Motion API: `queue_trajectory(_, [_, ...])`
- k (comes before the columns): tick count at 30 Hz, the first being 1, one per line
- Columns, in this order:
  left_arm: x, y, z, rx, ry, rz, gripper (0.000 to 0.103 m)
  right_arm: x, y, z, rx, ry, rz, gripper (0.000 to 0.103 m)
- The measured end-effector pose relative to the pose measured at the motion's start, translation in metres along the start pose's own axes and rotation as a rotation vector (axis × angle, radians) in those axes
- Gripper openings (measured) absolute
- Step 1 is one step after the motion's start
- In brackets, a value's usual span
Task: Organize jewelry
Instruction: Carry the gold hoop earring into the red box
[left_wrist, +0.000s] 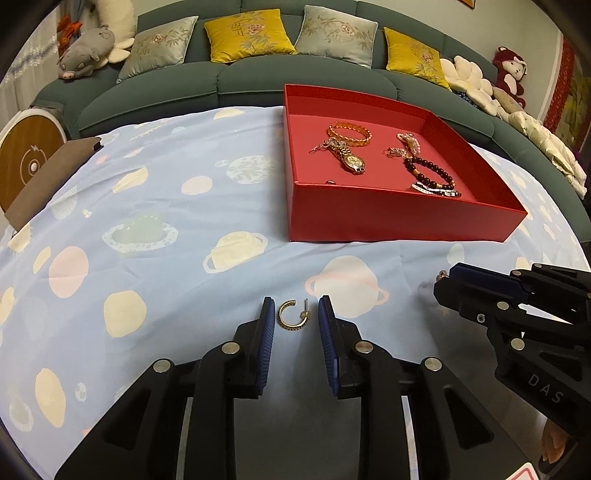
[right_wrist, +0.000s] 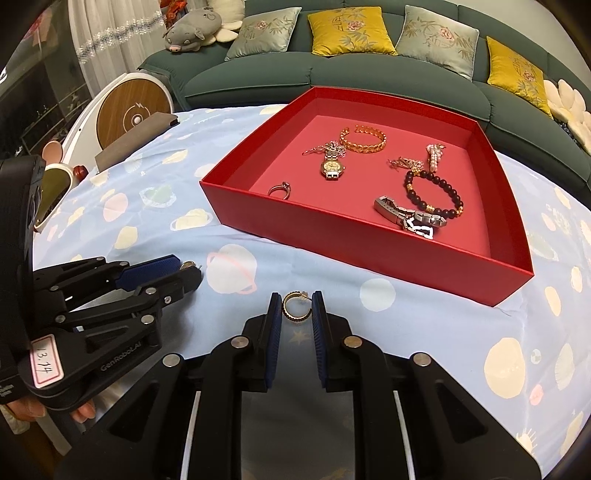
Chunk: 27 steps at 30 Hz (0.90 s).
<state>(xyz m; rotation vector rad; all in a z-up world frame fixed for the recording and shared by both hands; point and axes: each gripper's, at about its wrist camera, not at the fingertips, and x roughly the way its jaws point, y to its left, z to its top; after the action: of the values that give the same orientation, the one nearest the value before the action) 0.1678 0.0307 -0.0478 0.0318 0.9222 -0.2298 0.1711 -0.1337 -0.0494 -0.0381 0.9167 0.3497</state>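
A gold hoop earring (left_wrist: 293, 314) lies on the planet-print cloth between the open fingers of my left gripper (left_wrist: 294, 314). A second gold hoop earring (right_wrist: 295, 308) lies between the fingers of my right gripper (right_wrist: 295, 308), which stand close on both sides of it, still slightly apart. The red box (left_wrist: 399, 218) holds a gold bangle (left_wrist: 350, 133), a gold watch (left_wrist: 351, 159), a dark bead bracelet (left_wrist: 430, 171), a steel band (right_wrist: 410, 218) and a ring (right_wrist: 279, 191). Each gripper shows in the other's view: right (left_wrist: 448, 280), left (right_wrist: 188, 269).
The blue cloth (left_wrist: 166, 206) covers the table. A brown pouch (left_wrist: 48, 181) lies at its left edge by a round white and wood device (left_wrist: 26, 158). A green sofa (left_wrist: 236, 77) with cushions stands behind. The red box (right_wrist: 369, 243) sits at the far right.
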Motion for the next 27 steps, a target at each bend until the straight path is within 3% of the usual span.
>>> queue_trajectory(4, [0.001,-0.001,0.001,0.009,-0.003,-0.007,0.016,0.000,-0.002,0.000,0.002,0.001,-0.001,0.016])
queue_trajectory(15, [-0.020,-0.007,0.013,-0.011,-0.032,-0.055,0.016,-0.011,-0.007,0.005,0.017,-0.024,-0.001,0.016])
queue_trajectory(22, [-0.046,-0.022,0.042,-0.029,-0.094,-0.099,0.016,-0.028,-0.013,0.023,0.056,-0.075,0.003,0.016])
queue_trajectory(27, [-0.058,-0.034,0.082,-0.025,-0.146,-0.118,0.016,-0.040,-0.027,0.047,0.103,-0.127,-0.005,0.016])
